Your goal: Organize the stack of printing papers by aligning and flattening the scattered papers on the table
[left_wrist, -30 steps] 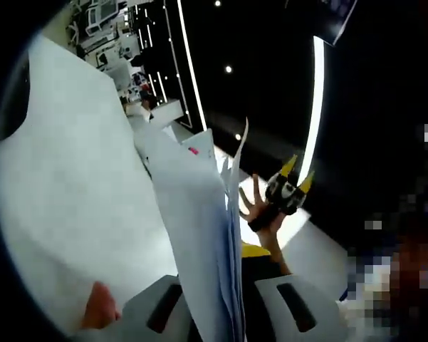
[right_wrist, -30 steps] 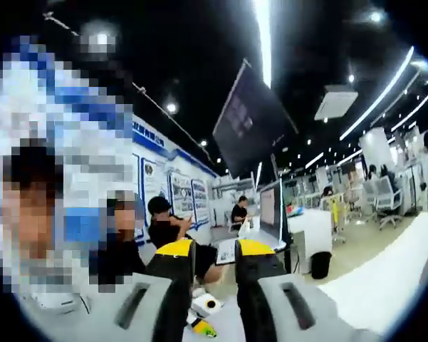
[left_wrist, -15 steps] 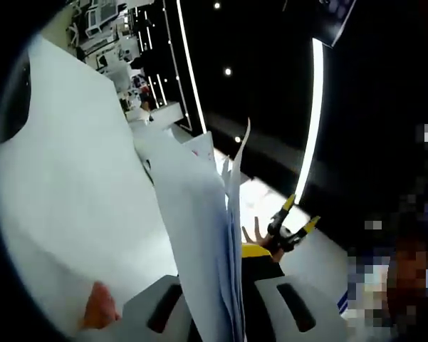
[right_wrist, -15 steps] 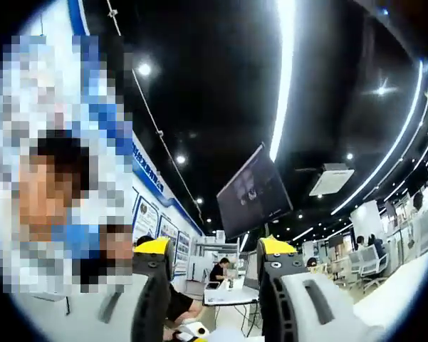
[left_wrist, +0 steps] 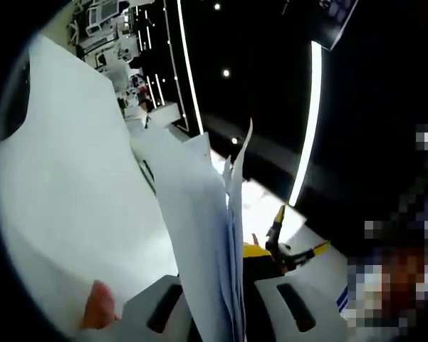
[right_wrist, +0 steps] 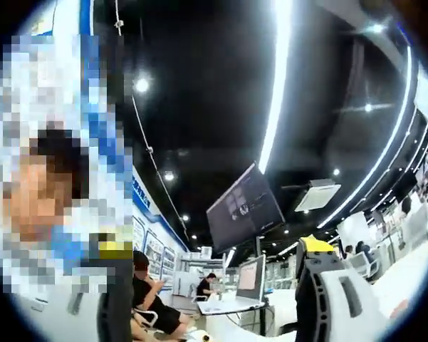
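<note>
Here the left gripper point(left_wrist: 224, 303) clamps an upright stack of papers point(left_wrist: 203, 235); at four o'clock the right gripper point(left_wrist: 297, 246), jaws spread wide, points toward the ceiling.

White table point(left_wrist: 64, 214) fills the left side — nothing clearly lying on its bare part

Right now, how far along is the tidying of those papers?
Done: the sheets look gathered into one bundle of papers. In hand: the left gripper is shut on that bundle, holding it on edge above the white table. The right gripper is open, raised and holding nothing. Left: the top edges look uneven, so squaring them and laying the bundle flat remains.
</note>
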Demonstrator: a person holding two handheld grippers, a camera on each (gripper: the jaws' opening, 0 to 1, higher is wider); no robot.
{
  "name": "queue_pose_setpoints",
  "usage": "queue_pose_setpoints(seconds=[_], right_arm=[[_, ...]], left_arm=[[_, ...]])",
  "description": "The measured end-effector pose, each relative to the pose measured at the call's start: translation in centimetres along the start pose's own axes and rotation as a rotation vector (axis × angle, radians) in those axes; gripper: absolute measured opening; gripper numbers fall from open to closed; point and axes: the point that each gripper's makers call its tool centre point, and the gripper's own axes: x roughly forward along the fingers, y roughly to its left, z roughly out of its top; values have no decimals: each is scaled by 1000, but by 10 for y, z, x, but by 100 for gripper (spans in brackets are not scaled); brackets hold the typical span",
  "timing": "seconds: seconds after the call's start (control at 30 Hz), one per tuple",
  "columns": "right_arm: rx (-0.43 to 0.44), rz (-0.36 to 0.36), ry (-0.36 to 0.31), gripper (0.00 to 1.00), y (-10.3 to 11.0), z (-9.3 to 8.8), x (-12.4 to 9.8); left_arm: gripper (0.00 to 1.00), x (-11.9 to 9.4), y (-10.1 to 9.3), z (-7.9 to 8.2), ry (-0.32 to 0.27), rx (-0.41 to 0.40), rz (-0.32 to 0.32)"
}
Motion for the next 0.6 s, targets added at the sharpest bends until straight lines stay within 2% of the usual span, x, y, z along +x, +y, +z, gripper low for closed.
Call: queue_pose_setpoints(seconds=[0.03,0.07,0.1,0.2,0.3,0.4,0.43,0.5,0.53,0.6], right_arm=[[-54,-5,-19,90,-1,2,-1],[-55,4,-49,90,2,5,-3],[-20,-2,-98,90,3,11,-4],[-20,10,-114,90,5,12,-6],[-74,-28,-69,90,0,6,-6],[-89,-40,-16,90,3,-4,-11],[-96,-54,16,90,1,-9,-14],[-102,-84,130,89,0,-27,-26],[-90,-90,185,90,0,-35,-34],[-44,-116,246,89,0,-45,-47]], left_arm=[[6,0,0,1,-2,-1,-1],[6,0,0,1,-3,-2,-2],[6,0,-2,2,-7,-1,-7],[6,0,-4,4,-18,-7,-16],[6,1,-5,5,-24,-12,-20],[6,4,-9,6,-29,-20,-26],[6,6,-13,7,-34,-16,-40],[6,10,-23,8,-30,-3,-52],[6,13,-31,9,-34,29,-67],[6,23,-50,8,-23,52,-96]])
